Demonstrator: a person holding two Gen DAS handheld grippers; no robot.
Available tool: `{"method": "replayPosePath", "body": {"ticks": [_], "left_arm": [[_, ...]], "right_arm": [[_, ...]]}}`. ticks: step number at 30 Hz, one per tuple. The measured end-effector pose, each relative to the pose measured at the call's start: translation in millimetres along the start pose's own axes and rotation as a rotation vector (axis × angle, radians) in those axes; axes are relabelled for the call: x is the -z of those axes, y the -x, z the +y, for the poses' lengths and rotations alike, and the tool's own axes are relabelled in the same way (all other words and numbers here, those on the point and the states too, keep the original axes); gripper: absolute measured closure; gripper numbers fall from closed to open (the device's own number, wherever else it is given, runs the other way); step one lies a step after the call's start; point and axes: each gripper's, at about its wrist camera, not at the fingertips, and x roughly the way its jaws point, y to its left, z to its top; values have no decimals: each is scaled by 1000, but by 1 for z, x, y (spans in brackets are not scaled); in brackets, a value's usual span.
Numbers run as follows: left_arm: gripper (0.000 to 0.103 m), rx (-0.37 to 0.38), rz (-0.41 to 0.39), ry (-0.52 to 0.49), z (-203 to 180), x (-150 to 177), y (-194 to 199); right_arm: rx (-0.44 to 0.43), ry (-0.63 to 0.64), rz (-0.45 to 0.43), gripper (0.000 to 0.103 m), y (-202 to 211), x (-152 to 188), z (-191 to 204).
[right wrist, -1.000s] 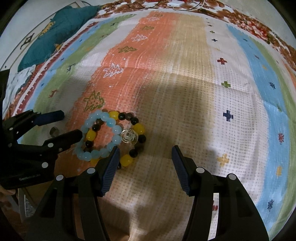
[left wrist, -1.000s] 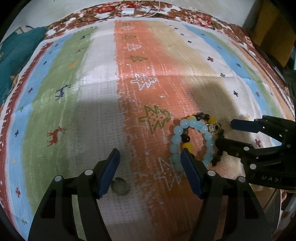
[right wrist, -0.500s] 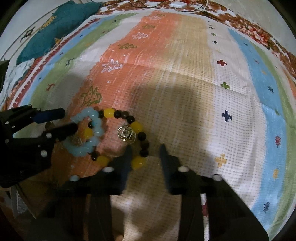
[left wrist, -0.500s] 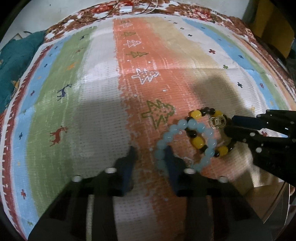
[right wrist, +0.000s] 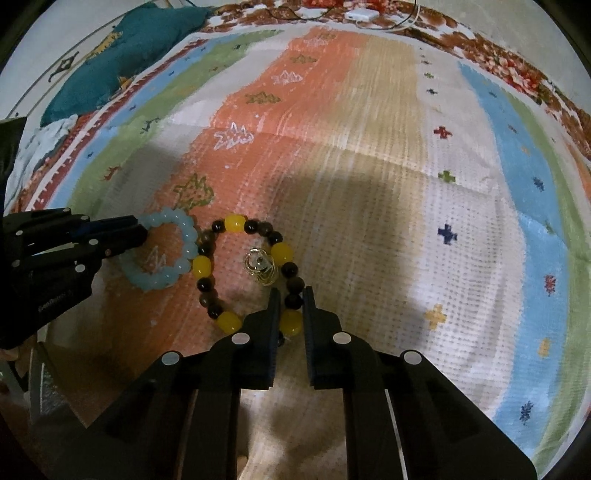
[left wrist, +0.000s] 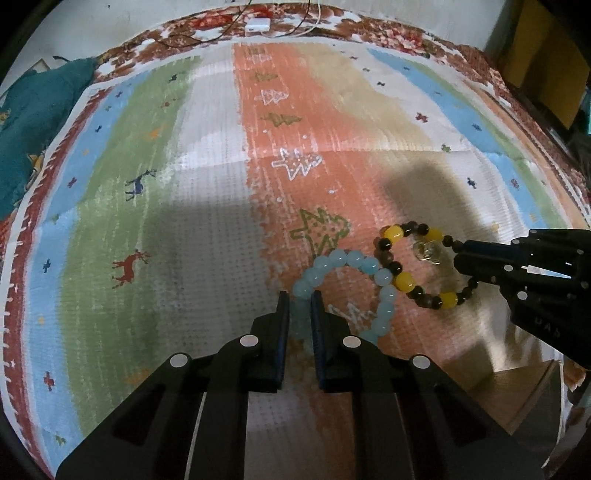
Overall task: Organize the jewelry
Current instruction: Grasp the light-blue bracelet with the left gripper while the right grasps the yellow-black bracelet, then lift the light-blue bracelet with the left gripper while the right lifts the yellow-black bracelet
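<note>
A light blue bead bracelet (left wrist: pixel 354 257) lies on the striped blanket (left wrist: pixel 177 192). My left gripper (left wrist: pixel 298 300) is shut on its near-left beads. Beside it, just touching, lies a bracelet of yellow and dark beads (left wrist: pixel 402 281) with a silver wire charm (left wrist: pixel 426 252) inside its loop. From the right wrist I see the yellow and dark bracelet (right wrist: pixel 234 222) with my right gripper (right wrist: pixel 290 295) over its near side. Its jaws are closing, and a dark bead and a yellow bead sit pressed between the pads. The left gripper (right wrist: pixel 142 229) reaches in from the left onto the blue bracelet (right wrist: pixel 186 230).
A teal cushion (left wrist: pixel 33 118) lies at the blanket's far left corner. A white charger (left wrist: pixel 258 25) with cables sits at the far edge. Dark furniture (left wrist: pixel 546 55) stands beyond the right border. Bare blanket (right wrist: pixel 424 221) stretches to the right of the bracelets.
Both grippers went from wide open to closed, the left onto the blue bracelet and the right onto the yellow and dark one. The overlapping bracelets now lie side by side.
</note>
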Motion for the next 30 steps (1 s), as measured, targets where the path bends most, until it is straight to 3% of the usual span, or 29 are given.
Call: {"method": "replayPosePath", "body": {"ticks": [30], "left_arm": [[92,66,-119,40,-15,7,73]], "right_arm": [[-56,12,-131,91,78,15,21]]}}
